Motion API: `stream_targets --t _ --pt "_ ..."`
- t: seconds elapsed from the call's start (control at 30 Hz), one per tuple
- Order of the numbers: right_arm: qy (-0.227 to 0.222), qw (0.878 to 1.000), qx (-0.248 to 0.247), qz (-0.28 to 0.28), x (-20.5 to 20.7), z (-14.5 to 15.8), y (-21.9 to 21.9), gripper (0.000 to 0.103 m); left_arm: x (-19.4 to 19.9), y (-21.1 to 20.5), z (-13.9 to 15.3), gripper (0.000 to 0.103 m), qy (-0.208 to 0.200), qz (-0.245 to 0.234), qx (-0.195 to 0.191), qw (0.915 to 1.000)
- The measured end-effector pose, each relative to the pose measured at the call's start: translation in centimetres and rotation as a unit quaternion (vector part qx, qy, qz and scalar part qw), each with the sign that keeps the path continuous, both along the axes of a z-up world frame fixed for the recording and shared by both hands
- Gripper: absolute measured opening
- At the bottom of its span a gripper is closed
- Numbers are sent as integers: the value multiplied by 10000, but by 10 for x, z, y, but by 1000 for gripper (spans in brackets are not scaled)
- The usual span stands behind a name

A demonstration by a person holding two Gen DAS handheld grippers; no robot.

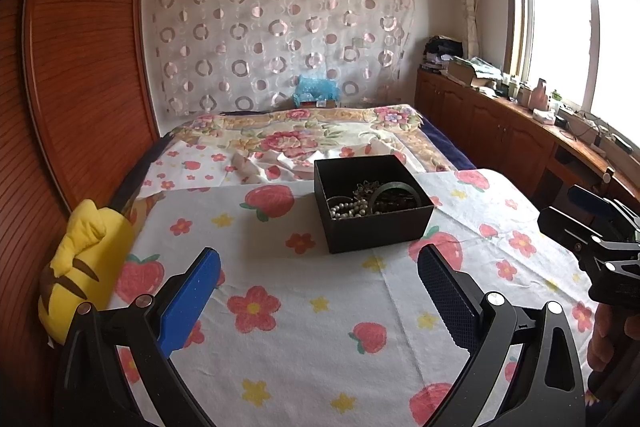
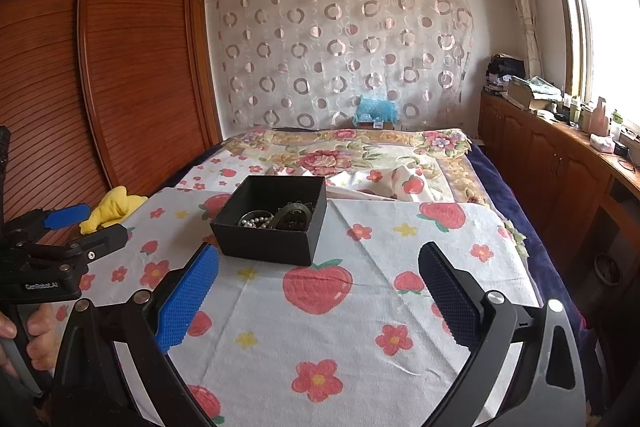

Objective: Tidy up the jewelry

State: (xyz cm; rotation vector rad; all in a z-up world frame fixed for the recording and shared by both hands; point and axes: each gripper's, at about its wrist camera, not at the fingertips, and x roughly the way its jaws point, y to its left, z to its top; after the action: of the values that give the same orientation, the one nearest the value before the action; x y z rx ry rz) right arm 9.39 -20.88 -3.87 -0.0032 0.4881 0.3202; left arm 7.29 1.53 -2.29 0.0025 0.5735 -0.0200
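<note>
Your left gripper [image 1: 318,291] hangs low, jaws spread wide, nothing between them. Your right gripper [image 2: 318,289] sits level beside it, equally wide. Your left hand [image 2: 30,337] wraps its handle.

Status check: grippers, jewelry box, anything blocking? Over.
Left gripper and right gripper: jaws open, empty, short of the box. Black box open on the floral cloth, pearls and bangle inside. Path clear.
</note>
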Motion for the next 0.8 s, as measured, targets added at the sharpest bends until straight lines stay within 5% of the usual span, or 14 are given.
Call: stream_targets --t 0.8 --pt "-6 10000 12 -15 0 0 -2 101 -7 -8 8 95 -102 -52 11 9999"
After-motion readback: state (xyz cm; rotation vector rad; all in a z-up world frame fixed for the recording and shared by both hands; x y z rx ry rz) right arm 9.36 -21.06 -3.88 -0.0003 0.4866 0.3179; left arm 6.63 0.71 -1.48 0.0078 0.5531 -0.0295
